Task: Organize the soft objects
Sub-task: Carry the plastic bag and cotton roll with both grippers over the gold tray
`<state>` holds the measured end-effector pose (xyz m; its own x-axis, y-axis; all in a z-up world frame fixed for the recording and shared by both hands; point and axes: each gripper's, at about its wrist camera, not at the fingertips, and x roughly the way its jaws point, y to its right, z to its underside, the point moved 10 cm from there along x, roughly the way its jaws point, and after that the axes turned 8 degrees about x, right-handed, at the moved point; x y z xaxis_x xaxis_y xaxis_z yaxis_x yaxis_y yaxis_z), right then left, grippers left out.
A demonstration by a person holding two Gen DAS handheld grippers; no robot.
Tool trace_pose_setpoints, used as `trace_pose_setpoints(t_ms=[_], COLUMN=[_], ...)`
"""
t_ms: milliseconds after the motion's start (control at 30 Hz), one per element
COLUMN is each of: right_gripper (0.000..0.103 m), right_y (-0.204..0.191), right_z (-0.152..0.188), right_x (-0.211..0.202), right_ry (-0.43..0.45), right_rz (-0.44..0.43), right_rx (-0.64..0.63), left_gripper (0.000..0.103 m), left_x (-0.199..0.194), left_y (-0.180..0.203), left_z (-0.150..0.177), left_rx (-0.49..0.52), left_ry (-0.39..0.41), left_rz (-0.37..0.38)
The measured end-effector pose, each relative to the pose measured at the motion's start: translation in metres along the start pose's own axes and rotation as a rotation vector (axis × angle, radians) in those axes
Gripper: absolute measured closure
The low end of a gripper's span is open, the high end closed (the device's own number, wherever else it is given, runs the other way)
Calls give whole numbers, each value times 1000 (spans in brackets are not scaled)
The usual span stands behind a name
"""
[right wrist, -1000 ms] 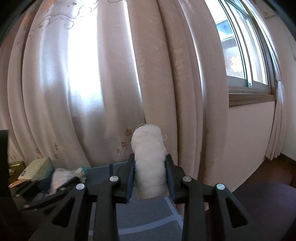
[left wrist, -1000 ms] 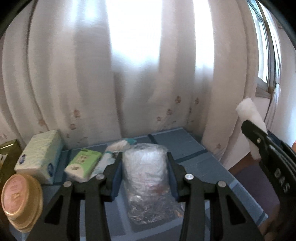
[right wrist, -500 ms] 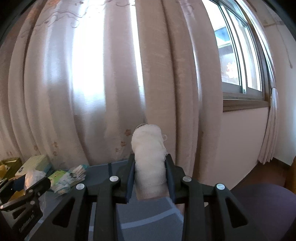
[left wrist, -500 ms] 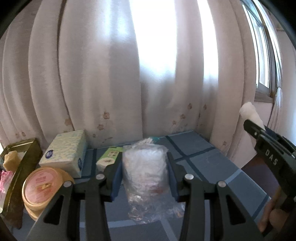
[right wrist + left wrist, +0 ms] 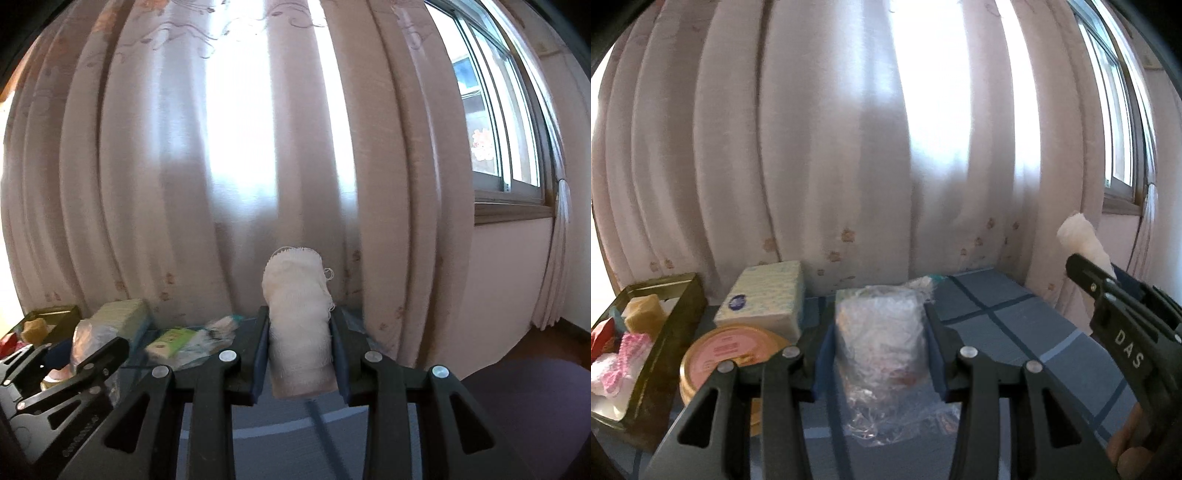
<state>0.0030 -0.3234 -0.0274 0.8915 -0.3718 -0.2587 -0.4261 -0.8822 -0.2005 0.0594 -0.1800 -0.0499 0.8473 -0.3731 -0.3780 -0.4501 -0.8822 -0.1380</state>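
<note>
My left gripper (image 5: pixel 881 336) is shut on a clear plastic-wrapped bundle (image 5: pixel 882 339) and holds it above the blue checked table (image 5: pixel 1015 325). My right gripper (image 5: pixel 299 343) is shut on a white gauze roll (image 5: pixel 297 314), held upright; it also shows in the left wrist view (image 5: pixel 1082 236) at the right. An olive metal tin (image 5: pixel 674 332) at the left holds soft items: a pink knitted piece (image 5: pixel 626 354) and a yellow sponge (image 5: pixel 641 319). The left gripper with its bundle shows in the right wrist view (image 5: pixel 88 343) at lower left.
A pale tissue pack (image 5: pixel 764 295) and a round pink-lidded tin (image 5: pixel 727 350) stand beside the olive tin. A green-labelled packet (image 5: pixel 170 341) and a small wrapped pack (image 5: pixel 218 328) lie on the table. Curtains (image 5: pixel 849 147) hang behind; a window (image 5: pixel 498 122) is at right.
The left gripper has swung left with its bundle, bringing the olive tin and its contents into view. The right gripper has also turned left with the gauze roll.
</note>
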Motion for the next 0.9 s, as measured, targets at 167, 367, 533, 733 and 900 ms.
trace_pose_setpoints(t_ms=[167, 367, 533, 733, 900], right_gripper=[70, 70, 70, 70, 70], right_y=[-27, -65, -101, -145, -185], right_z=[8, 19, 29, 41, 53], right_x=[-7, -14, -18, -22, -29], right_ry=[-4, -17, -30, -50, -60], right_rz=[-41, -95, -146, -210, -267], right_rx=[-3, -5, -19, -41, -86], left_gripper=[61, 61, 61, 61, 61], left_x=[-7, -17, -26, -38, -48], left_y=[-21, -55, -90, -124, -151], left_z=[6, 15, 24, 34, 40], left_rx=[-10, -26, -57, -75, -79], left_ry=[-3, -9, -16, -7, 9], left_rz=[-19, -59, -103, -145, -193])
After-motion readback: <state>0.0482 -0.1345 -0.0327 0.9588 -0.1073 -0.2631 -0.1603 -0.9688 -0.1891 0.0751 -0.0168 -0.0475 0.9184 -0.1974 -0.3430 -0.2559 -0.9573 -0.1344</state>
